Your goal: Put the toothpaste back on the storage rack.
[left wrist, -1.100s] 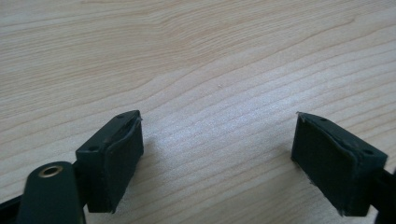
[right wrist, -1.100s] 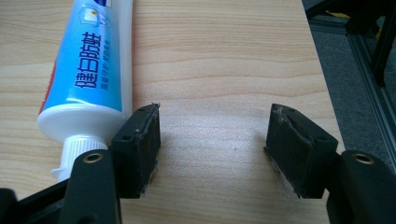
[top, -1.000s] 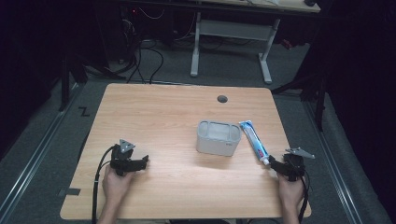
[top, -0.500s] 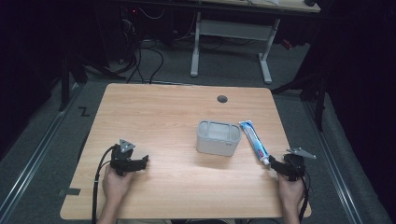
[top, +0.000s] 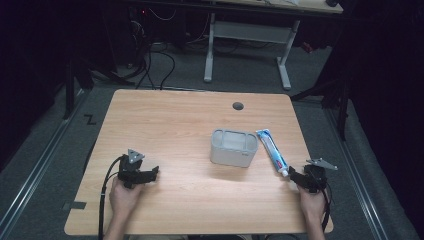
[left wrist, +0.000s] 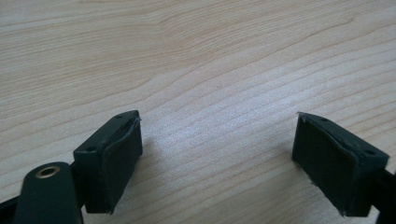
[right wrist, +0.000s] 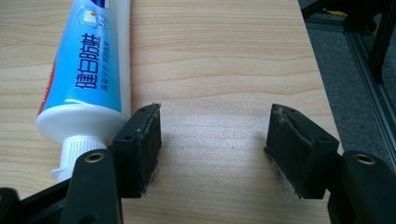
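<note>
- Wooden table [top: 180, 125] under the high view, dark round hole [top: 238, 106] near its far edge
- Grey open-topped box [top: 233, 147] right of centre, standing upright
- Blue and white toothpaste tube [top: 271, 151] lying flat just right of the box, white cap [top: 283, 172] pointing to the near side
- Left gripper [top: 150, 174] at the near left, held in a hand [top: 124, 196], jaws spread wide over bare wood, gripping nothing
- Right gripper [top: 295, 176] at the near right, held in a hand [top: 312, 204], jaws apart and empty
- In the right gripper view, tube [right wrist: 88, 65] just beside the left jaw, outside the gap, cap [right wrist: 74, 151] close against that jaw
</note>
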`<state>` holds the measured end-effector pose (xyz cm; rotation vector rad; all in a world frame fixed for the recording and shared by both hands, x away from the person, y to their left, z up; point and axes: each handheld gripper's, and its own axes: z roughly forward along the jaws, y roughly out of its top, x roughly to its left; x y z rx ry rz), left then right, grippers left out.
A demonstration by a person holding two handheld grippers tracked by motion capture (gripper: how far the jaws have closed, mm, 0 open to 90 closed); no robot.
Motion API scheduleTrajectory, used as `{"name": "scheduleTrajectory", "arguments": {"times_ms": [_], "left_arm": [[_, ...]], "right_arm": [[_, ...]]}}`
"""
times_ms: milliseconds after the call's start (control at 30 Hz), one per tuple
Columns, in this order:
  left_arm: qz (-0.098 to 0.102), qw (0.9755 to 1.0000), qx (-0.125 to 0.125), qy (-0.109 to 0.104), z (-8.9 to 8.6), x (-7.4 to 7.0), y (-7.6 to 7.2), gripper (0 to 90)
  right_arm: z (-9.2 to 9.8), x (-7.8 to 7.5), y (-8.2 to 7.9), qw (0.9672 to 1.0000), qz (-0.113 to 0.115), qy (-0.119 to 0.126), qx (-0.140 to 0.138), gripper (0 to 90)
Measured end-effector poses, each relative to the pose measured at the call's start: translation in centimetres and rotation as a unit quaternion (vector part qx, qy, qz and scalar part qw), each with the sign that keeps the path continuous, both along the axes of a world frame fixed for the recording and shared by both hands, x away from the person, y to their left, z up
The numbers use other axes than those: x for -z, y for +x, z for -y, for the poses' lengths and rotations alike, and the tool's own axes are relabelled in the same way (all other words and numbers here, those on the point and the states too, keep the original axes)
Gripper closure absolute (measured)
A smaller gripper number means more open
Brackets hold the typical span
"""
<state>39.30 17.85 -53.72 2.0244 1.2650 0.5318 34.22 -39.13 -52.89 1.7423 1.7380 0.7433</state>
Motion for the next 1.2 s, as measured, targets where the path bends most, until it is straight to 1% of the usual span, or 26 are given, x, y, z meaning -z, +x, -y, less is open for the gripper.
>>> {"name": "scheduleTrajectory", "arguments": {"times_ms": [133,200,300,433,467,600,700,733,800,967,1067,1200], "left_arm": [[0.0,1.0,-0.001,0.001,0.0,0.0,0.0,16.6],[0.0,1.0,-0.002,0.0,0.0,0.0,0.0,16.8],[0.0,1.0,-0.003,0.0,-0.1,0.0,-0.1,16.9],[0.0,1.0,-0.004,-0.001,-0.1,0.0,-0.1,17.6],[0.0,1.0,-0.004,-0.001,-0.1,0.0,-0.1,17.7],[0.0,1.0,-0.005,-0.001,-0.1,0.0,-0.1,17.7],[0.0,1.0,-0.005,-0.001,-0.1,0.0,-0.1,17.7],[0.0,1.0,-0.005,-0.001,-0.1,0.0,-0.1,17.7],[0.0,1.0,-0.004,-0.001,-0.1,0.0,-0.1,17.7],[0.0,1.0,-0.005,-0.001,-0.1,0.0,-0.1,17.7],[0.0,1.0,-0.005,-0.001,-0.1,0.0,-0.1,17.7],[0.0,1.0,-0.005,-0.001,-0.1,0.0,-0.1,17.8]], "right_arm": [[-0.1,-0.1,-0.7,0.9996,0.024,-0.011,0.004,42.4],[-0.1,-0.1,-0.9,0.9996,0.029,-0.004,0.005,42.4],[0.0,-0.2,-1.1,0.9996,0.03,0.001,0.0,41.2],[0.0,-0.3,-1.3,0.9991,0.028,0.03,-0.011,39.9],[0.0,-0.3,-1.3,0.9988,0.032,0.033,-0.014,39.0],[-0.1,-0.7,-1.7,0.9986,0.037,0.033,-0.018,35.4],[-0.1,-1.0,-2.0,0.9983,0.034,0.042,-0.025,37.9],[-0.2,-1.0,-2.2,0.9983,0.034,0.039,-0.027,39.0],[-0.2,-1.1,-2.5,0.9981,0.037,0.039,-0.03,40.3],[-0.4,-1.3,-3.0,0.9969,0.044,0.052,-0.039,42.2],[-0.7,-1.4,-3.2,0.9965,0.05,0.047,-0.049,42.2],[-1.0,-1.6,-3.5,0.9961,0.051,0.041,-0.058,41.5]]}}
